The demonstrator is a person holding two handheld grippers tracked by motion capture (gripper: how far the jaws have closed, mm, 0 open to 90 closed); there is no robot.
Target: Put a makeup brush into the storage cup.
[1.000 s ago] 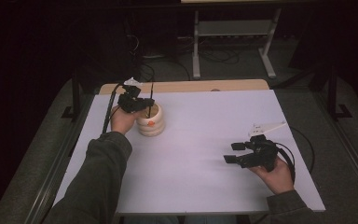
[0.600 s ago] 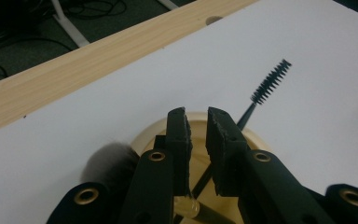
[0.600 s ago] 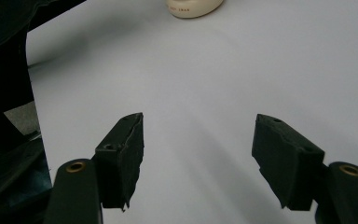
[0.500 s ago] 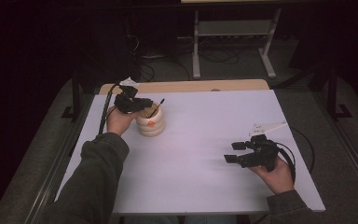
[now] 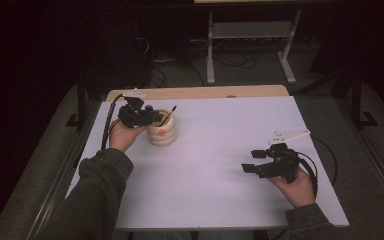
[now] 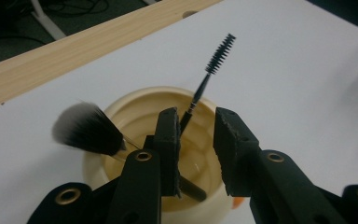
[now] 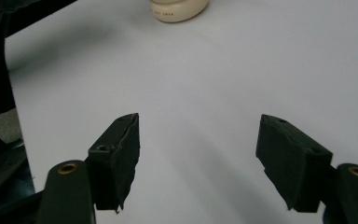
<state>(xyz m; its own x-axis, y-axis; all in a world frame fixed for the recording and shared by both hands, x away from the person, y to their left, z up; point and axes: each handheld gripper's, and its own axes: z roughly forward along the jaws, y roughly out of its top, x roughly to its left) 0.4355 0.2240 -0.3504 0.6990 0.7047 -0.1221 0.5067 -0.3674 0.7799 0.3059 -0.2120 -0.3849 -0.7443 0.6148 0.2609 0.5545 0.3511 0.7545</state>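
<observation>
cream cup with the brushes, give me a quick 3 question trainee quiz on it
1. True or false: the cream cup lies tipped on its side.
2. Which tool leans out of the cup with a spiral bristle tip? A) mascara wand B) toothbrush C) pencil
3. Which gripper is right at the cup?

Key:
1. False; it stands upright on the white table.
2. A, the mascara wand, beside a fluffy makeup brush.
3. The left gripper, jaws just opened, gripping nothing; the right gripper waits open, apart.

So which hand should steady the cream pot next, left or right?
Left. The left gripper is right at the cream pot, its jaws just opened off the mascara wand. The right gripper sits open, far across the table.
</observation>
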